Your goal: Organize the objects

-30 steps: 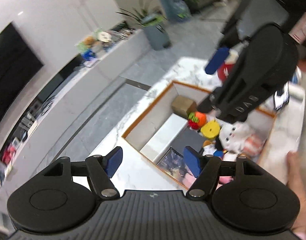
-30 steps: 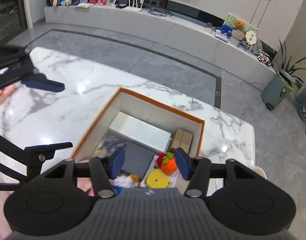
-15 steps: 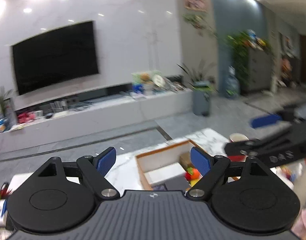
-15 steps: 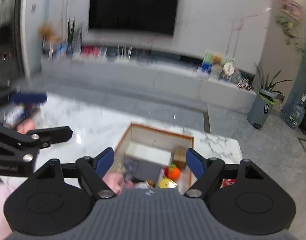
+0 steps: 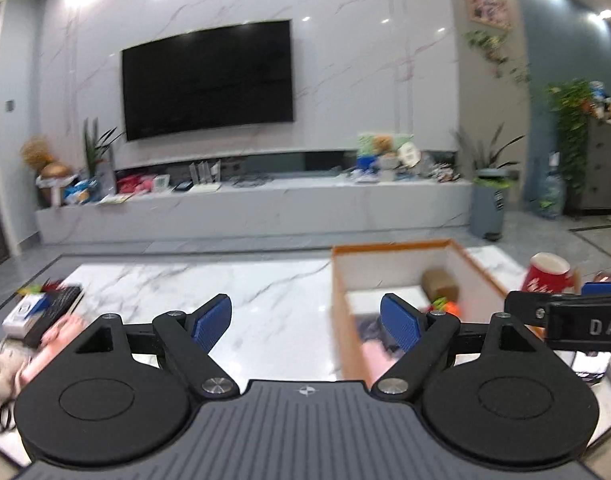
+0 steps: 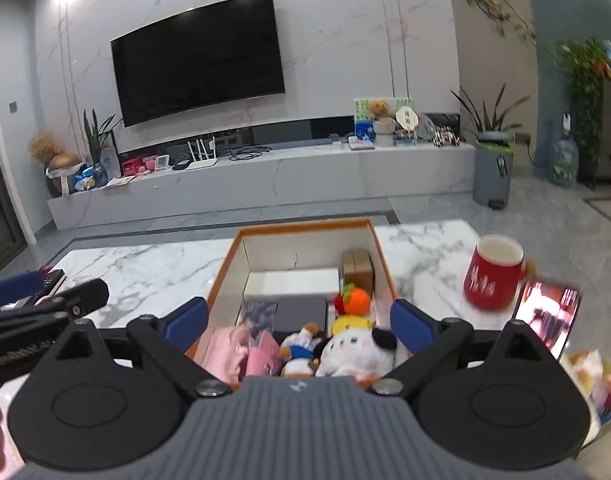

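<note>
Right tool (image 6: 299, 326) opening, empty — above orange-rimmed box (image 6: 379, 258) of toys.

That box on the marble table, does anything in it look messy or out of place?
The box sits upright. At its near end the soft toys lie jumbled: a white plush and a small duck toy tipped over beside pink items. Nothing looks spilled or damaged.

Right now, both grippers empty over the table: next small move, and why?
Probably swing the right gripper right toward the red mug. Its jaws are opening with nothing held, the box already holds the toys, and the mug stands loose on the table beside it. The left gripper is wide open and empty, facing bare marble, so it can wait.
</note>
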Action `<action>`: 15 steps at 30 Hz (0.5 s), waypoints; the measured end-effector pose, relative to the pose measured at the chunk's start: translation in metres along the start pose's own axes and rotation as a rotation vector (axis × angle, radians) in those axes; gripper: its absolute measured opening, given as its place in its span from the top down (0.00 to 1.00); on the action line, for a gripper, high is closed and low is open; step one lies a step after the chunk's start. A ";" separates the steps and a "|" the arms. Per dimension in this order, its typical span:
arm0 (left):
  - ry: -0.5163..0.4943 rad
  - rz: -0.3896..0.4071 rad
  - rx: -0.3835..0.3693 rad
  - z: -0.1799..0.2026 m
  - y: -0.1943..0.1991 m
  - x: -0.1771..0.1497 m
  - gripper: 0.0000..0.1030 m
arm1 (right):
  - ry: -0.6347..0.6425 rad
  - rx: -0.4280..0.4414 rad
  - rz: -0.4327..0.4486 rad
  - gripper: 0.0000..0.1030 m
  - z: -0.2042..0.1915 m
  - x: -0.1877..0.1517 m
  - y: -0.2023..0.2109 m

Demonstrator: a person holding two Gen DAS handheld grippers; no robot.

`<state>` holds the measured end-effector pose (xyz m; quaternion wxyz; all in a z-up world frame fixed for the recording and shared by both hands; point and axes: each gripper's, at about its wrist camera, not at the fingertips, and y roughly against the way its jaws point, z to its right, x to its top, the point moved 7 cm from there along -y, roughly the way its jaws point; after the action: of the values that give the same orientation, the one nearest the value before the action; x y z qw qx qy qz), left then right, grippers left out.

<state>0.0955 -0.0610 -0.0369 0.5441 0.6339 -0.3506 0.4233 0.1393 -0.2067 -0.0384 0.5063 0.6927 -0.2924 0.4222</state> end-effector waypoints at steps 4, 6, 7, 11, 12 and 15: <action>0.030 -0.076 0.019 -0.005 -0.013 -0.024 0.05 | 0.062 -0.006 0.009 0.05 -0.002 -0.023 -0.014; 0.026 -0.104 0.032 -0.003 -0.018 -0.034 0.05 | 0.085 -0.013 0.016 0.05 0.000 -0.033 -0.021; 0.022 -0.118 0.034 -0.002 -0.021 -0.040 0.05 | 0.086 -0.006 0.010 0.05 0.002 -0.038 -0.024; 0.033 -0.150 0.020 0.002 -0.024 -0.053 0.05 | 0.035 0.017 -0.040 0.05 0.011 -0.053 -0.042; 0.027 -0.152 0.019 0.003 -0.025 -0.053 0.05 | 0.023 0.024 -0.043 0.05 0.012 -0.055 -0.045; 0.016 -0.150 0.038 0.003 -0.024 -0.051 0.05 | 0.017 0.018 -0.045 0.05 0.013 -0.058 -0.048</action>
<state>0.0975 -0.0607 -0.0937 0.5649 0.6652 -0.2897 0.3929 0.1555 -0.2047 -0.1132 0.5118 0.7002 -0.2683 0.4193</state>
